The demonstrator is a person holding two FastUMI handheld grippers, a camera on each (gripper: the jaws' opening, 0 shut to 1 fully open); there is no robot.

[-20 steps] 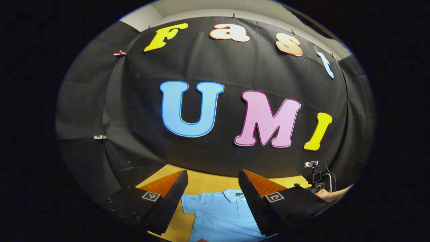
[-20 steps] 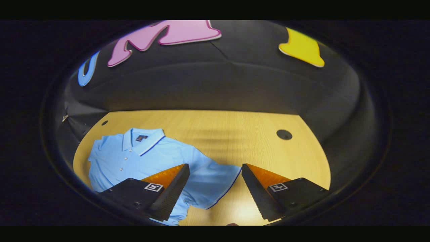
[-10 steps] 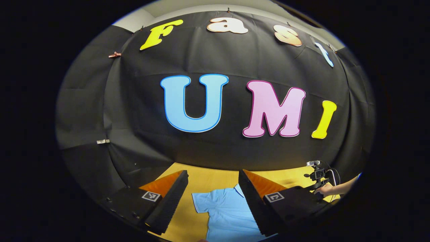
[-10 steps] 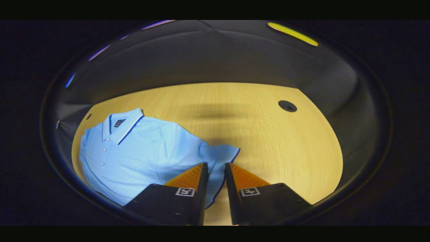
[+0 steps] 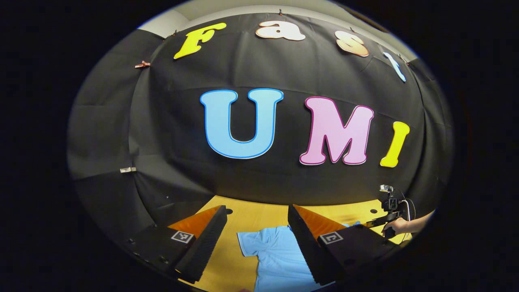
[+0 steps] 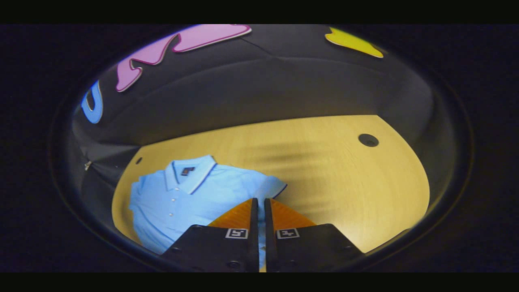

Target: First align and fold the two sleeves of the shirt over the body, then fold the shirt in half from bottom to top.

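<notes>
Below, the light-blue shirt (image 6: 190, 198) is seen flat on the wooden table (image 6: 336, 178), collar toward the booth wall. Its near sleeve (image 6: 271, 187) is drawn up between the nearly closed fingers of the right gripper (image 6: 258, 201), apparently pinched. The left gripper (image 5: 256, 211) is held level above the shirt, fingers wide apart, grasping nothing.

No readable text showing. A small dark tag (image 6: 187, 170) is sitting inside the shirt (image 6: 178, 198) collar, too small to read. Square coded markers (image 6: 236, 233) are showing on the hand-held gripper fingers.
</notes>
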